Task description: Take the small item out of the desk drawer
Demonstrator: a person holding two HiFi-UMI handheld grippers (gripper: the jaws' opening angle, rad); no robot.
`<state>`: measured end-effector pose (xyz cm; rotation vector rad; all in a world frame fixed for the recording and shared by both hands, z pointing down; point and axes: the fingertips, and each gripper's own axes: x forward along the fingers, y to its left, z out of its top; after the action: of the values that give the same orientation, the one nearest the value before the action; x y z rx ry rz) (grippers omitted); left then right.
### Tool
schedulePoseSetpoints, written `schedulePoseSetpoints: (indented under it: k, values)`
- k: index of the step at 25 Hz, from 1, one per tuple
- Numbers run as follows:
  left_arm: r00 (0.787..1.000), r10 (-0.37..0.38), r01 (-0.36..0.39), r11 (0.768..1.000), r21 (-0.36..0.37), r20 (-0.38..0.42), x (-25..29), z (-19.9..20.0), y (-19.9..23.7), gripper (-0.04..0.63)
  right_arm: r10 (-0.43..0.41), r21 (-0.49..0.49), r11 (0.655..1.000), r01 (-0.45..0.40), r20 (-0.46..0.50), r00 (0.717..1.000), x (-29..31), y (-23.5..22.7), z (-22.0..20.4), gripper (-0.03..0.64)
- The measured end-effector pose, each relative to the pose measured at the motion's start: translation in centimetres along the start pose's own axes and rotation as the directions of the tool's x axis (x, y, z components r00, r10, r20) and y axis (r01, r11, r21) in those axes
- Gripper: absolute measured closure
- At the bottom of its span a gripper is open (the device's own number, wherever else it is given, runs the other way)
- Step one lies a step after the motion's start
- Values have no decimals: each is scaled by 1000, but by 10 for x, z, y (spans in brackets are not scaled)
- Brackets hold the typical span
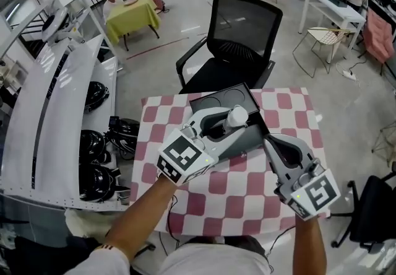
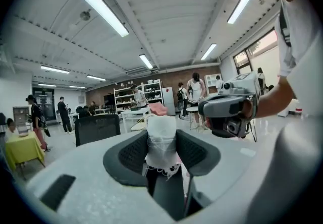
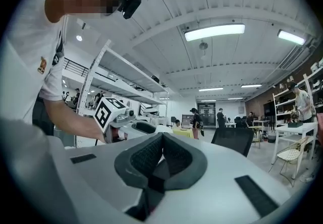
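Closest to the person, right gripper has its jaws pressed together on nothing and sits off to the side, probably just to stay clear. Just beyond it, left gripper pinches the small white item between its pads, over the dark drawer box on the checkered table. Item looks already out of the drawer. Office chair stands behind the table.

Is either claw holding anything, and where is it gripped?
The left claw pinches a small white item by its sides; the right claw is shut, empty.
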<state>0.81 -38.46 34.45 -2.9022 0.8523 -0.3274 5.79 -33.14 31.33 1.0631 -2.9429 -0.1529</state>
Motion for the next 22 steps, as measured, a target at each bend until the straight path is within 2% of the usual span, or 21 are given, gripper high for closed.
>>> schedulePoseSetpoints:
  k: [5,8,22]
  values:
    - [988,13,-8,999,-34,151,-22,30,-12,411,-6,19,1000,6,35,999,-4,6,12,604]
    - [977,17,-7,999,-45,213,-35,42,-22,411,-11,31,999,9,57,998,-7,12,17,605]
    - [953,43,-15,995,-95,299,-72,58,-58,411,-20,55,998,13,132,991,-24,42,34,606]
